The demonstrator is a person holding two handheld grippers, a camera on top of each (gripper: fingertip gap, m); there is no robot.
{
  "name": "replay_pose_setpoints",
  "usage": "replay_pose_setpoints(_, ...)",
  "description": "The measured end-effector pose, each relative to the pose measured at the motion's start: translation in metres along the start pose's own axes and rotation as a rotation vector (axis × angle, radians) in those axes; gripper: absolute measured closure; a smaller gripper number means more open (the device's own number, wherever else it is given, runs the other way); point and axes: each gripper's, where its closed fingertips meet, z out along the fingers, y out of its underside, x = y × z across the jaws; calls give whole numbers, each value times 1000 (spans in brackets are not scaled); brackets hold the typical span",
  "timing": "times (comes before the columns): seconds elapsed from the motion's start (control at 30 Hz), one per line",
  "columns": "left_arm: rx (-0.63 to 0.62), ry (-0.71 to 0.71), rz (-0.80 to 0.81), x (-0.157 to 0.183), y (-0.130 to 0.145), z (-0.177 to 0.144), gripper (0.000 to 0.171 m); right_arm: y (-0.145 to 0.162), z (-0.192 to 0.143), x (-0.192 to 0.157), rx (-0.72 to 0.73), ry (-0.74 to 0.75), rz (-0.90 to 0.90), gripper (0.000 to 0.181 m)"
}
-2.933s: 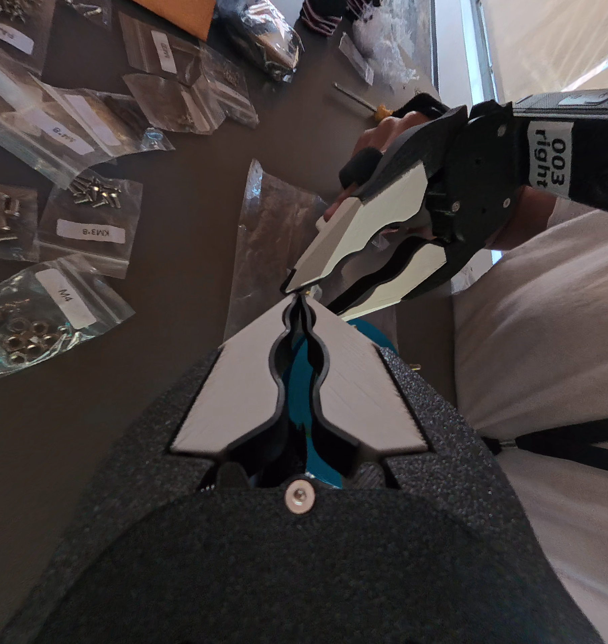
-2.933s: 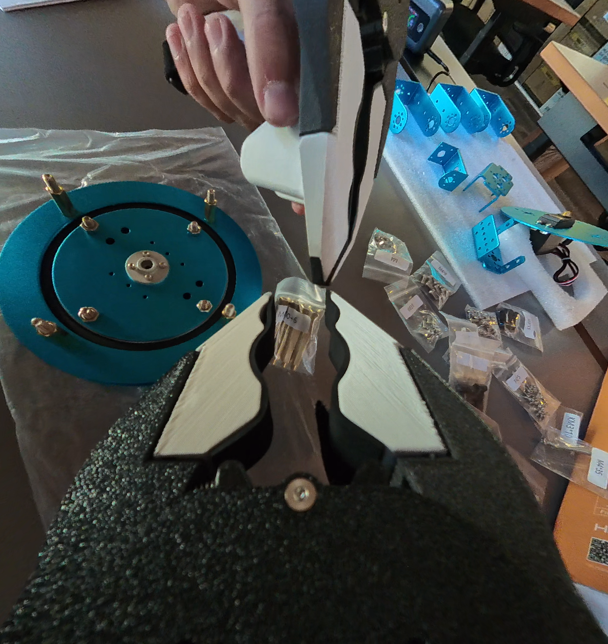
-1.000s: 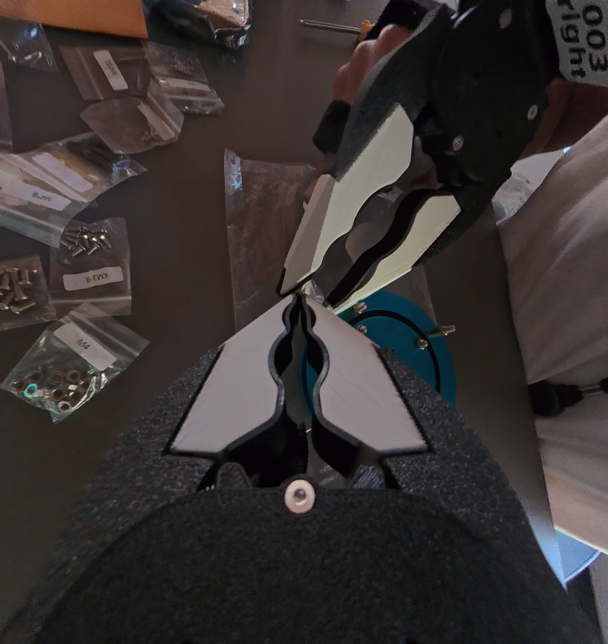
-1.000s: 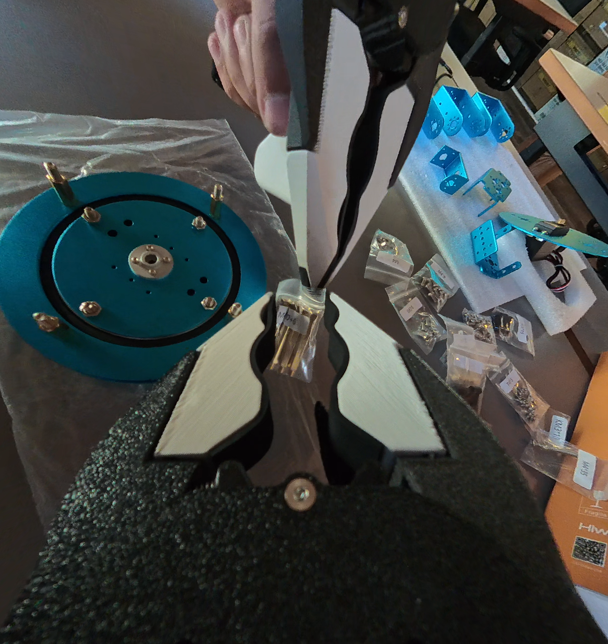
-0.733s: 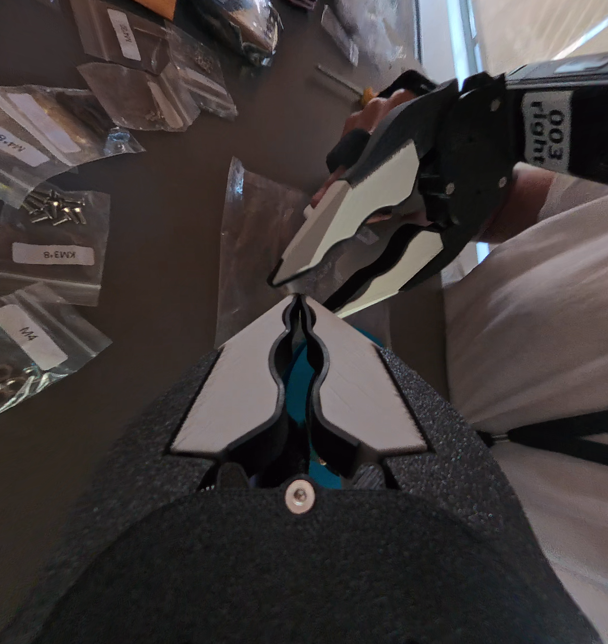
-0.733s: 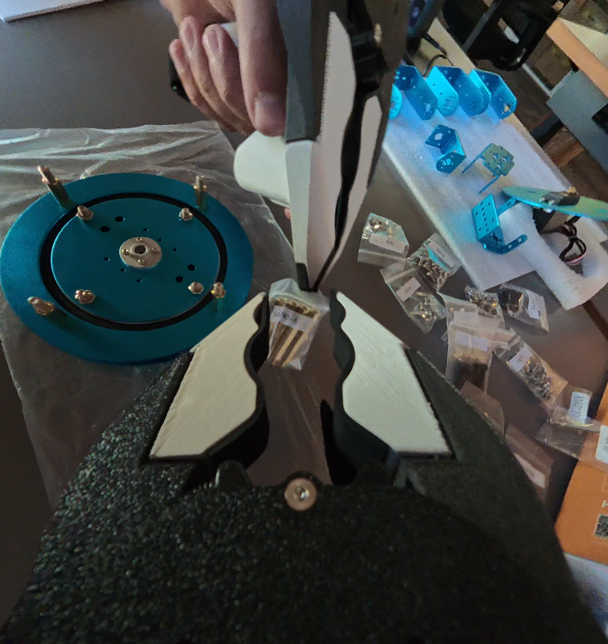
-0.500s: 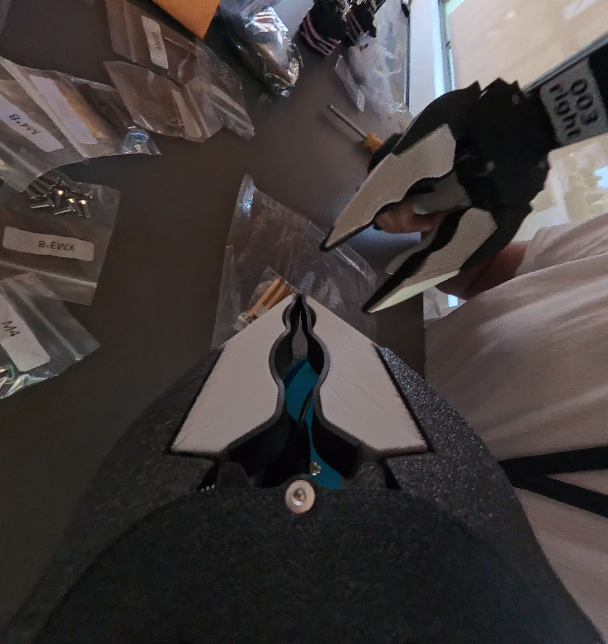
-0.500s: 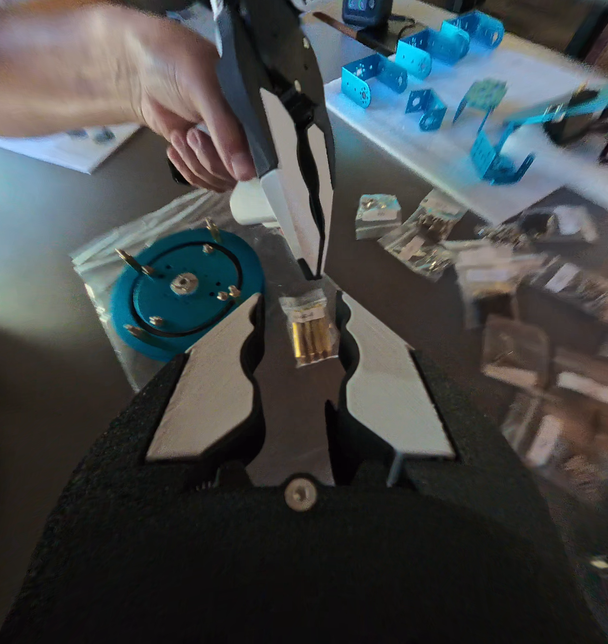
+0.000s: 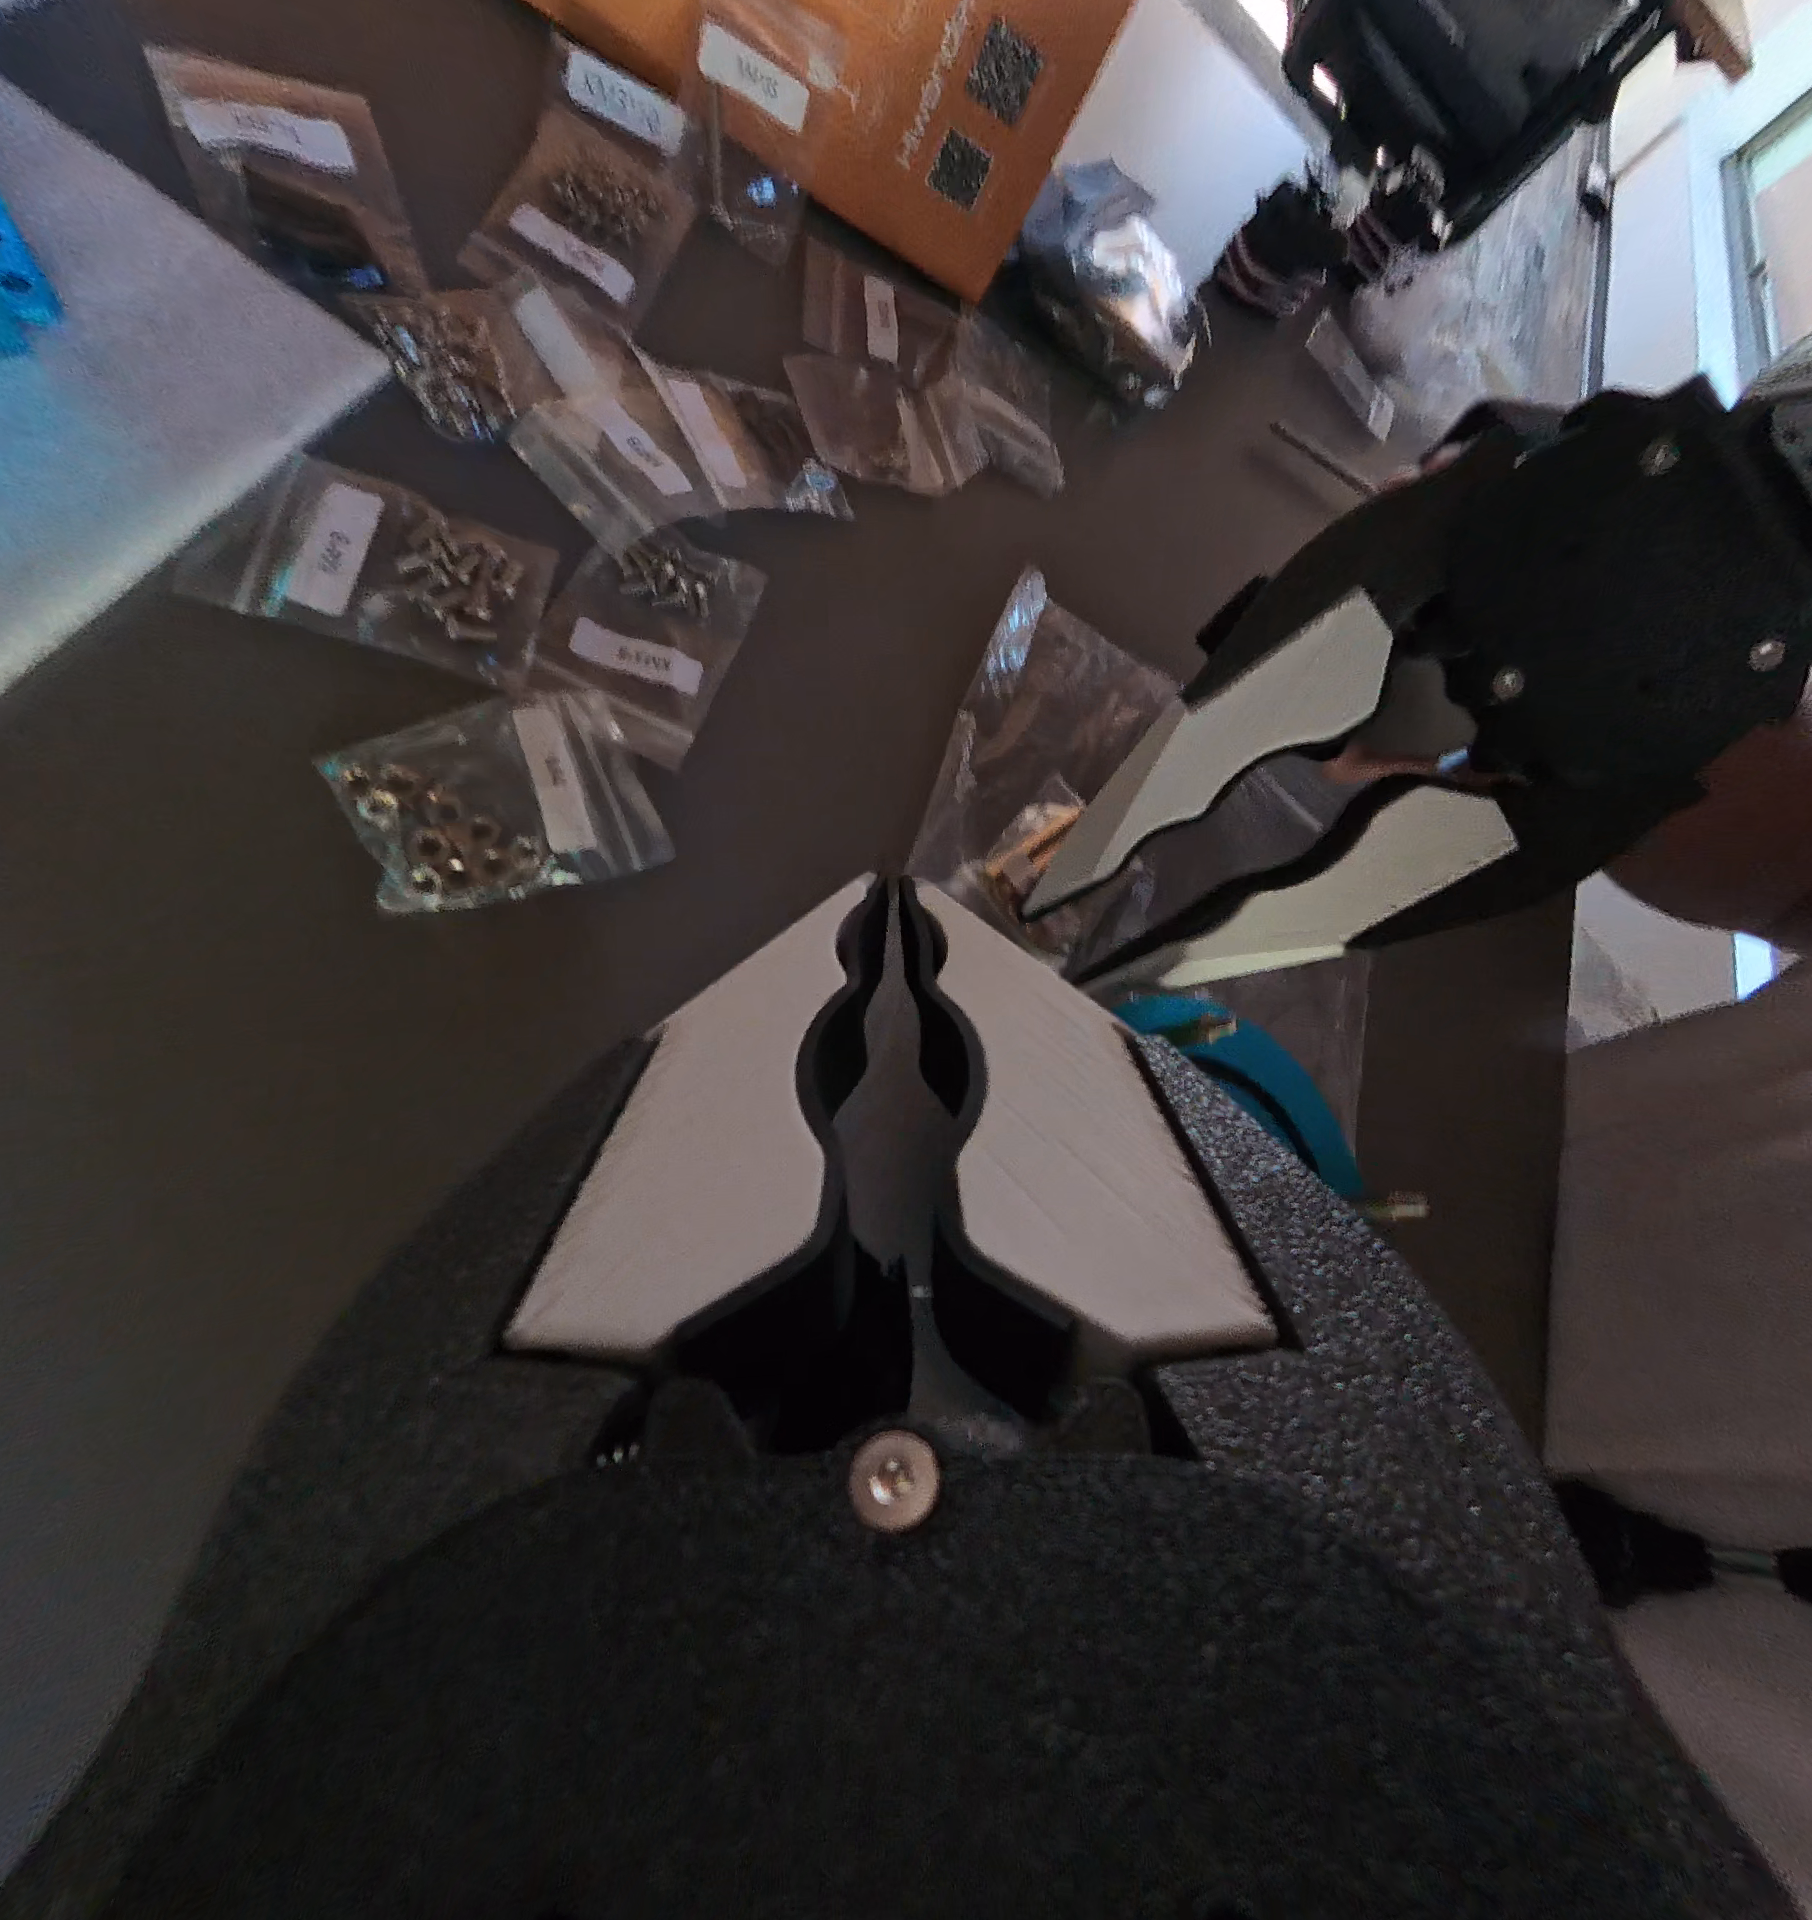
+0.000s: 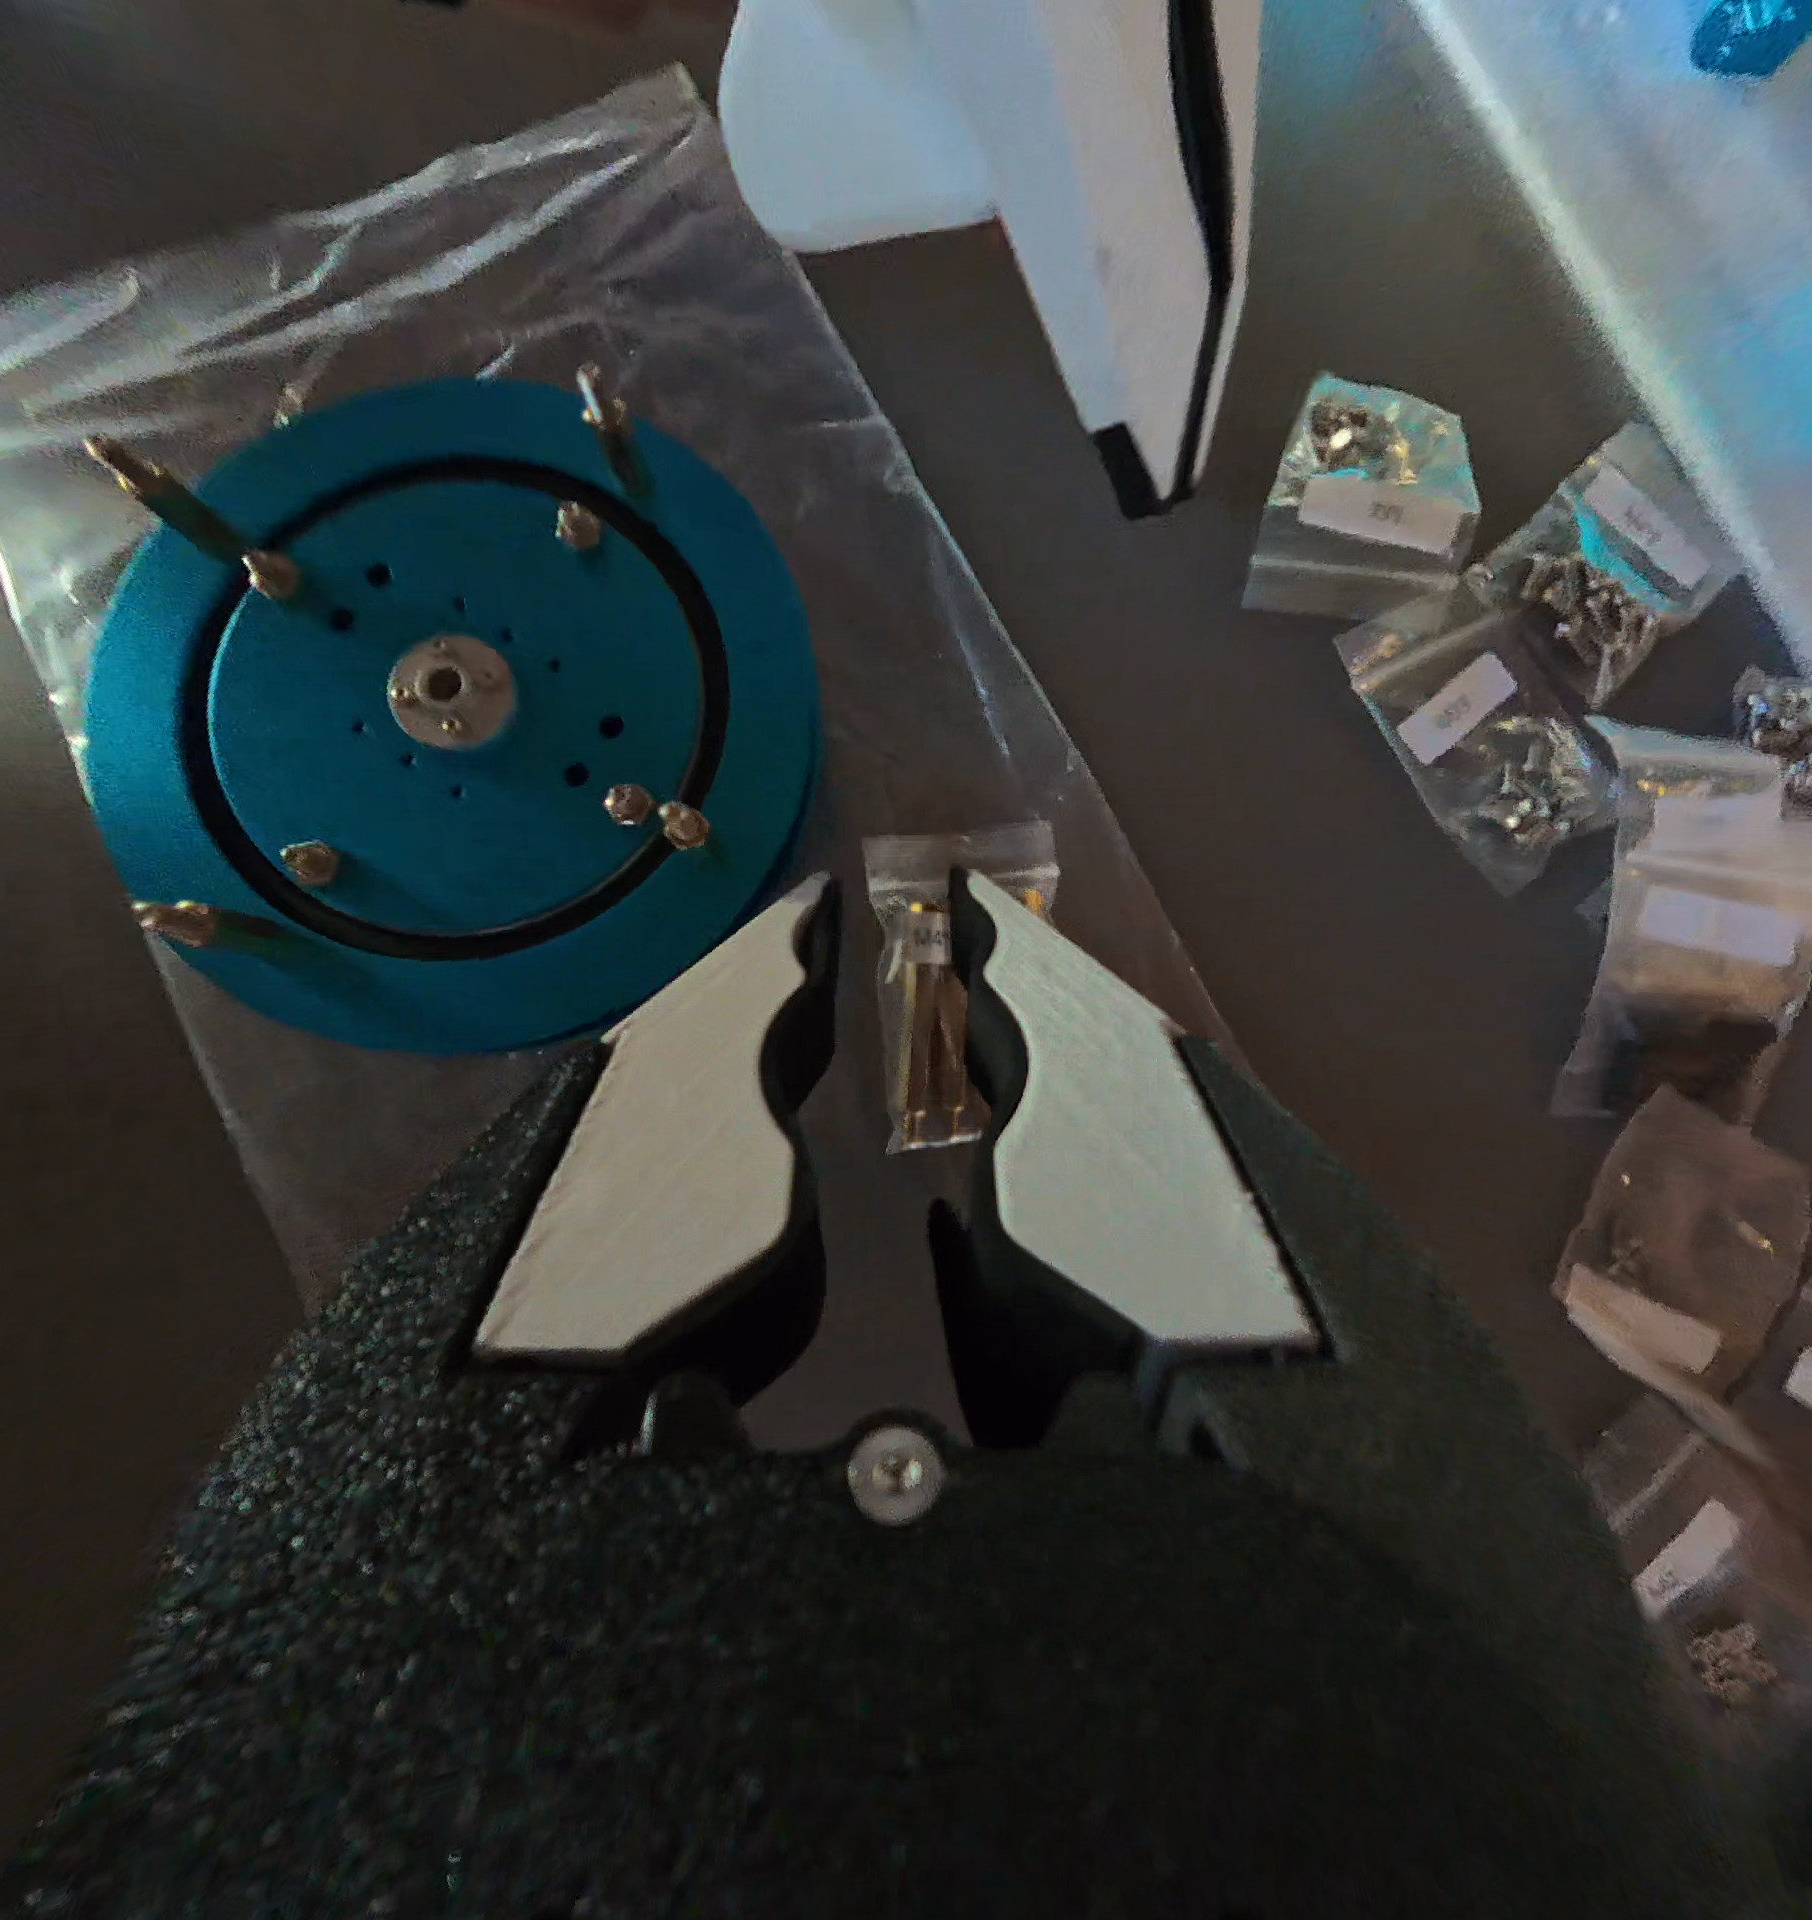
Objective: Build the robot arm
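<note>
L wrist view: left gripper (image 9: pixel 897 896) has its tips pressed together w/ nothing between them. 0.5 s ago a small bag hung at those tips; now it's gone from them, so the bag has been let go or pulled free. Right gripper (image 9: pixel 1053 940) sits just ahead and to the right, jaws parted, hovering over the small bag of brass posts (image 9: pixel 1021 847), which lies on a clear plastic sheet (image 9: pixel 1047 707). More hardware bags, e.g. a nut bag (image 9: pixel 466 821), lie spread on the dark table (image 9: pixel 154 1039). Orange box (image 9: pixel 881 114) at the far edge.

R wrist view: right gripper (image 10: pixel 897 899) is part open, holding nothing; the bag of brass posts (image 10: pixel 928 997) lies flat on the table between its fingers, apparently untouched. Blue disc (image 10: pixel 445 717) w/ upright brass posts rests on the plastic sheet, left of it. Left gripper (image 10: pixel 1151 478) hangs above, clear of the bag. View is blurred.
</note>
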Motion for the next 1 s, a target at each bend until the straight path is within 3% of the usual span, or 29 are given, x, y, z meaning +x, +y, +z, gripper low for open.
replay_pose_setpoints(0.13,-3,-48,15,-3,9,-6,169,-2,7,-3,-6,25,-55,171)
replay_pose_setpoints(0.23,3,12,-41,6,13,-4,168,-8,2,2,32,73,-46,181)
replay_pose_setpoints(0.37,24,108,-171,15,11,1,158,-26,-27,13,201,160,-21,181)
replay_pose_setpoints(0.5,79,224,-242,30,-3,-1,152,-42,-63,14,417,151,88,181)
replay_pose_setpoints(0.67,71,203,47,44,-6,8,148,-21,-75,18,494,29,311,181)
replay_pose_setpoints(0.87,-27,202,419,57,-4,38,147,-14,-91,17,581,-98,400,181)
replay_pose_setpoints(1.0,1,311,473,73,-9,46,148,-22,-103,16,646,-173,421,181)
